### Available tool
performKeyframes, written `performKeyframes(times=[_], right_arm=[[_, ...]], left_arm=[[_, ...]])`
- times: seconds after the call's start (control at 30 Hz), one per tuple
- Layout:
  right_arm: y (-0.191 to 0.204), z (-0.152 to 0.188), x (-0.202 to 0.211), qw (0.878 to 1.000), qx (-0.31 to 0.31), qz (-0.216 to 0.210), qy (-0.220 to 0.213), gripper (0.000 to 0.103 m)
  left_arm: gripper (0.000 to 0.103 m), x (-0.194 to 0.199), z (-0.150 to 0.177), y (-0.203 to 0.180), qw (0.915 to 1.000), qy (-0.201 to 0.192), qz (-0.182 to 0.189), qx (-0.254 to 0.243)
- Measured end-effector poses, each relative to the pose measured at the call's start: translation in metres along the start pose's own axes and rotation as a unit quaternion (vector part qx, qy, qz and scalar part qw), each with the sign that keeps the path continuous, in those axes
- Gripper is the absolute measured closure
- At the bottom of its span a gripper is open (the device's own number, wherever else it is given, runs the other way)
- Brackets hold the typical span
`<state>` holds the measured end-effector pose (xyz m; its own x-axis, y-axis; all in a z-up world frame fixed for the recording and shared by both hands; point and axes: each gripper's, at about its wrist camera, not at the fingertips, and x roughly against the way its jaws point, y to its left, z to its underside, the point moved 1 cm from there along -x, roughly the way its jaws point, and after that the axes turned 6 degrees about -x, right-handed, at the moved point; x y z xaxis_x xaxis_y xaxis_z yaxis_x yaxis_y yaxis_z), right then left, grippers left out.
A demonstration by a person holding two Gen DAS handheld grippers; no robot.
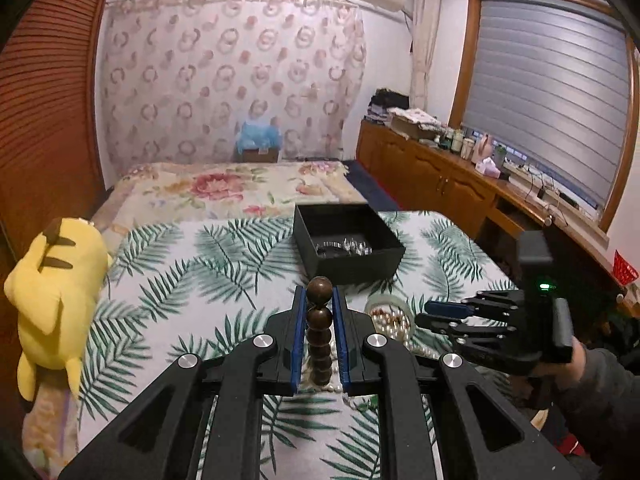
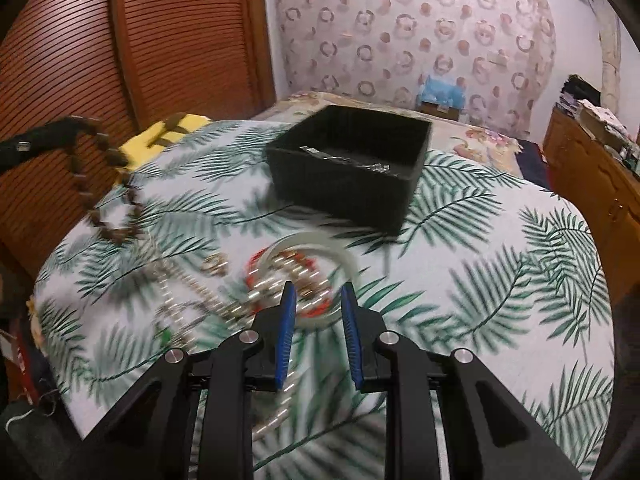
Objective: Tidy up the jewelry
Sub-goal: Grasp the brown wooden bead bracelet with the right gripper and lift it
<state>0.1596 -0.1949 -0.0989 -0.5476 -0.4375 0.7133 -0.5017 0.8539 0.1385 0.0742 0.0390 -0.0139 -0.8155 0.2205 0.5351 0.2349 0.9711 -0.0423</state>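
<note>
My left gripper (image 1: pixel 319 300) is shut on a brown wooden bead bracelet (image 1: pixel 320 344), which stands up between the blue pads. In the right wrist view the left gripper (image 2: pixel 60 132) is raised at the far left, and the bracelet (image 2: pixel 116 234) hangs from it as a loop above the table. My right gripper (image 2: pixel 318 292) hovers open over a translucent ring (image 2: pixel 320 244) that surrounds red and pearl beads (image 2: pixel 256 276). Nothing is between its pads. A pearl necklace (image 2: pixel 188 284) trails to the left of the ring. The black box (image 1: pixel 348 240) (image 2: pixel 348 168) beyond holds silvery pieces.
The leaf-print cloth (image 2: pixel 500 260) covers the table. A yellow plush toy (image 1: pixel 52 300) lies at its left edge. A floral bed (image 1: pixel 224 188) is behind the table, a louvred wooden wardrobe (image 2: pixel 160 40) is on the left, and wooden cabinets (image 1: pixel 432 176) are on the right. A sleeved hand (image 1: pixel 576 364) holds the right gripper (image 1: pixel 430 312).
</note>
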Motion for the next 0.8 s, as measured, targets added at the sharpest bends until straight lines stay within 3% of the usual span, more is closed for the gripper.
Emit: performKeyframes(times=[0.2,0.47,0.67,0.8], right_arm=[[-0.015,-0.016,-0.028,1.0,-0.015,-0.006,0.025,0.078],[-0.016,-0.019,-0.05,0.999,-0.011,-0.009,0.047,0.078],[-0.017,-0.021,-0.055,0.999,-0.002,-0.015,0.049,0.092],[-0.018,-0.019,-0.051,0.999,0.002,-0.024,0.047,0.095]], left_arm=[[0.091,0.005,-0.02,0.004,0.9997,-0.018,-0.013,-0.009],[0.091,0.001,-0.02,0.007,0.9997,-0.017,-0.018,-0.007],[0.091,-0.007,-0.016,0.008,0.9998,-0.009,-0.017,-0.001],[0.091,-0.014,-0.014,0.006,0.9999,-0.003,-0.014,-0.002]])
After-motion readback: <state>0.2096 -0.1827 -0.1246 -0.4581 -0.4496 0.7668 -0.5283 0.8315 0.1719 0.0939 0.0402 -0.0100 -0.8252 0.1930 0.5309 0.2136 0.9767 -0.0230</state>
